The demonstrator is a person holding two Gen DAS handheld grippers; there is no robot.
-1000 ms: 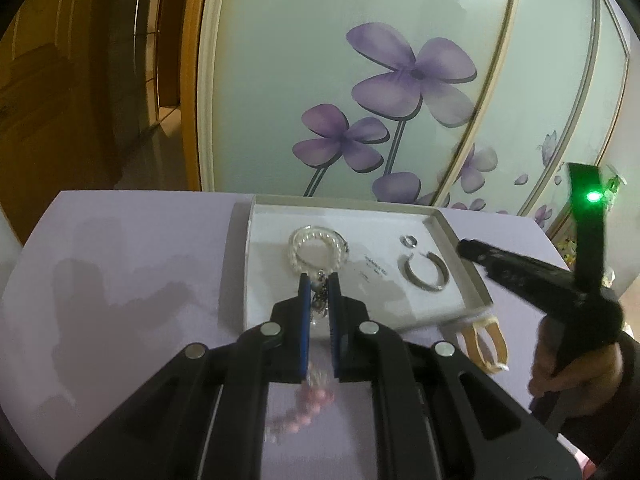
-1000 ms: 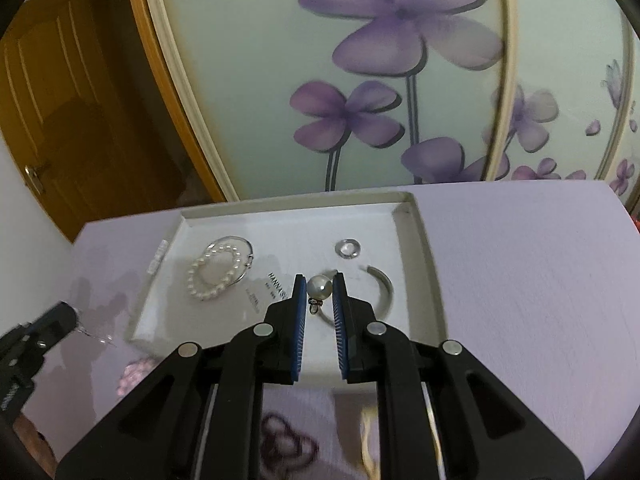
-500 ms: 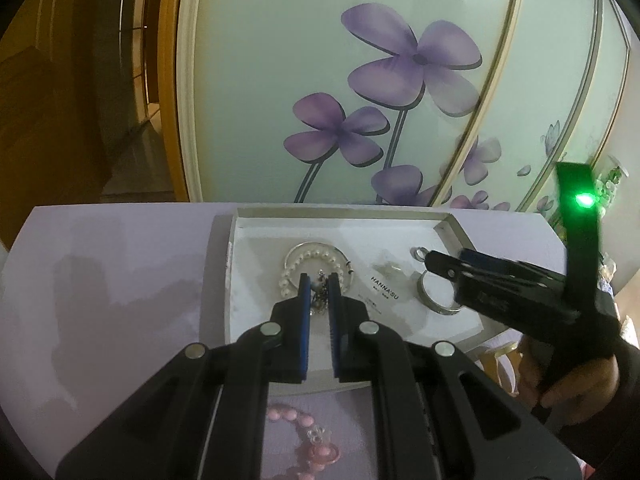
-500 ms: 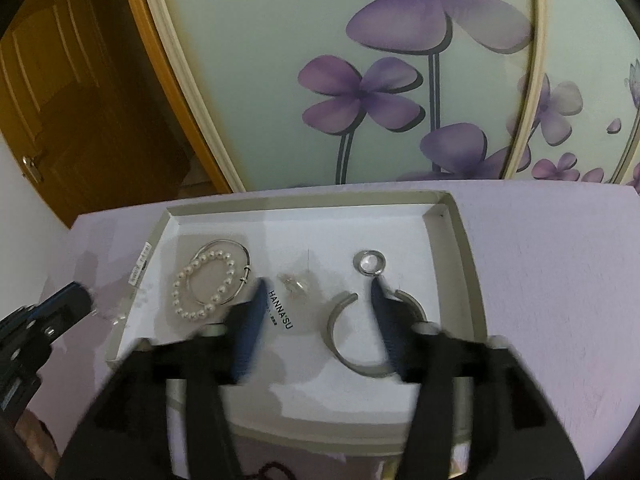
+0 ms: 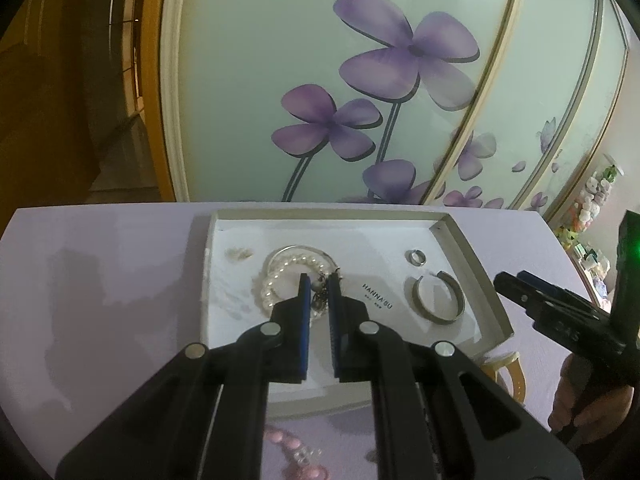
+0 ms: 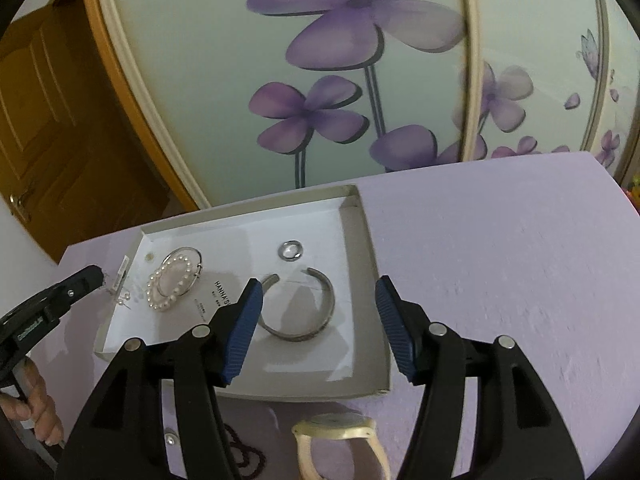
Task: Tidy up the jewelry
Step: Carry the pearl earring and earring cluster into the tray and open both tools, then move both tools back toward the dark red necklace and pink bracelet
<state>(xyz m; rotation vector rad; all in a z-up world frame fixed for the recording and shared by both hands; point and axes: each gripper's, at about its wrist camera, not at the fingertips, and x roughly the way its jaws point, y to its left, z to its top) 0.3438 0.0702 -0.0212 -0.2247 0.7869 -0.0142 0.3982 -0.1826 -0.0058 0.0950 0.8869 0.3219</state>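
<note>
Right gripper [image 6: 318,322] has let go its pearl, now wide open over the tray [image 6: 372,276]; left gripper [image 5: 319,288] clamps an earring [image 5: 319,300] (unplaced).

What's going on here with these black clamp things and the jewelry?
A person is sorting jewelry into a shallow white box using two hand-held grippers. The left gripper is pinched on a small dangling earring over the box, above a pearl bracelet. The right gripper is wide open and holds nothing, with a silver cuff and a ring lying in the box. A cream watch waits on the purple table.
</note>
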